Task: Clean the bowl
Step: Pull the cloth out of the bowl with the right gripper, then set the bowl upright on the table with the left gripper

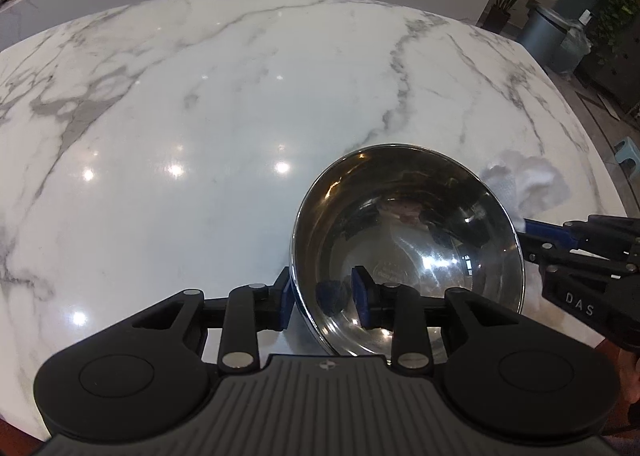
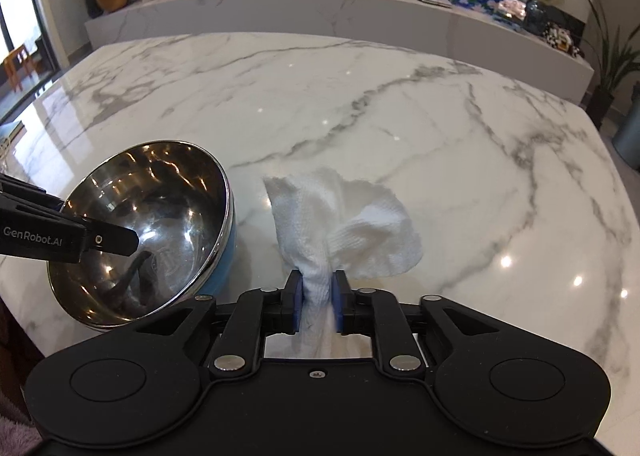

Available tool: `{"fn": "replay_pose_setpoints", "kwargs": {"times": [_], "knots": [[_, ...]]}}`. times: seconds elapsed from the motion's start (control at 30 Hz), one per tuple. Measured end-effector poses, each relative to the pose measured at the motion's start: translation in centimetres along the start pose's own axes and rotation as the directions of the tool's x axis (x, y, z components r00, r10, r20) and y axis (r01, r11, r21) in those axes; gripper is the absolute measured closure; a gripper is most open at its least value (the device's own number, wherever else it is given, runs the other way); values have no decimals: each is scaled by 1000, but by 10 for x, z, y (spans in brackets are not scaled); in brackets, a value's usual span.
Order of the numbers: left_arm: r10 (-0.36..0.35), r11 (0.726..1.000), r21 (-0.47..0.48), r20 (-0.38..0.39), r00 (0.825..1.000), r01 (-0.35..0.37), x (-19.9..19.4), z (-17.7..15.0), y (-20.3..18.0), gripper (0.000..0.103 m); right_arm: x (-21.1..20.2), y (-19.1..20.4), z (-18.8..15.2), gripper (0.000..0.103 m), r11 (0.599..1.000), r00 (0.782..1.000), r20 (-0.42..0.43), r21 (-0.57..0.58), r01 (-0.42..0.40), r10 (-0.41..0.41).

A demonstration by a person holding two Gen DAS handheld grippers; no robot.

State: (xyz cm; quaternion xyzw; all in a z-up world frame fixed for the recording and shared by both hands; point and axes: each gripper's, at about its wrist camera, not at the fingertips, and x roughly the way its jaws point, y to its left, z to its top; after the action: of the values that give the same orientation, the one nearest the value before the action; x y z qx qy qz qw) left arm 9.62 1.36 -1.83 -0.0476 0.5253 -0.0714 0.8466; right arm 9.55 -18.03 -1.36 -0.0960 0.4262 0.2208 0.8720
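My left gripper (image 1: 323,294) straddles the near rim of the steel bowl (image 1: 408,244), one blue pad outside the wall and one inside, but I cannot tell whether the pads really press on it. The bowl sits tilted on the marble table (image 1: 200,116), with its opening turned toward me. My right gripper (image 2: 316,302) is clenched on a white cloth (image 2: 344,224), which bunches out above the pads just beside the bowl.

Two close wrist views angled down, sharing bowl (image 1: 408,240) and marble table (image 2: 400,104).
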Motion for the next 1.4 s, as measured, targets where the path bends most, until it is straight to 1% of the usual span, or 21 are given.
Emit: {"fn": "replay_pose_setpoints", "kwargs": {"times": [0.03, 0.1, 0.2, 0.27, 0.37, 0.43, 0.5, 0.53, 0.57, 0.6, 0.63, 0.7, 0.77, 1.0, 1.23, 1.4], "knots": [[0, 1000, -8, 4, 1000, 0, -1, 0, 1, 77, -2, -1, -2, 81, 1000, 1000, 9, 10, 0, 0], [-3, 1000, -24, 13, 1000, 4, -2, -1, 3, 77, -7, -1, -7, 58, 999, 999, 35, 33, 2, -3], [-19, 998, -53, 25, 1000, 20, -5, -1, 5, 76, -15, 0, -16, 57, 999, 997, 73, 48, 15, -19], [-36, 996, -76, 37, 999, 38, -7, -2, 7, 68, -17, 2, -23, 57, 998, 996, 87, 59, 24, -29], [-48, 994, -99, 49, 998, 53, -10, -3, 7, 62, -14, 5, -37, 57, 994, 993, 105, 98, 42, -52], [-49, 993, -107, 53, 997, 55, -11, -4, 6, 61, -11, 5, -42, 57, 992, 992, 115, 119, 43, -57], [-50, 991, -118, 55, 997, 57, -11, -5, 6, 61, -9, 7, -46, 57, 990, 987, 142, 132, 58, -76], [-54, 990, -126, 52, 997, 60, -10, -6, 7, 61, -8, 8, -47, 58, 989, 984, 154, 132, 64, -85], [-54, 989, -136, 50, 997, 60, -8, -7, 7, 61, -6, 9, -48, 61, 989, 983, 159, 130, 69, -90], [-50, 988, -145, 46, 998, 56, -7, -9, 8, 61, -5, 9, -48, 68, 989, 983, 161, 130, 65, -86], [-45, 988, -147, 44, 998, 51, -5, -11, 7, 61, -3, 9, -48, 71, 989, 985, 154, 136, 60, -81], [-44, 988, -144, 40, 998, 49, -3, -13, 6, 61, 1, 8, -48, 71, 988, 987, 139, 145, 60, -80], [-46, 988, -148, 36, 998, 51, -2, -15, 6, 61, 1, 9, -50, 73, 987, 985, 144, 143, 74, -94], [-46, 986, -157, 33, 998, 51, 1, -18, 3, 62, -1, 16, -52, 92, 986, 978, 168, 128, 106, -127], [-28, 986, -167, 25, 999, 32, 5, -19, 2, 70, -21, 28, -45, 92, 988, 963, 226, 74, 136, -149], [-16, 984, -177, 29, 999, 21, 5, -18, 2, 70, -31, 43, -43, 93, 989, 958, 245, 12, 149, -147]]}}
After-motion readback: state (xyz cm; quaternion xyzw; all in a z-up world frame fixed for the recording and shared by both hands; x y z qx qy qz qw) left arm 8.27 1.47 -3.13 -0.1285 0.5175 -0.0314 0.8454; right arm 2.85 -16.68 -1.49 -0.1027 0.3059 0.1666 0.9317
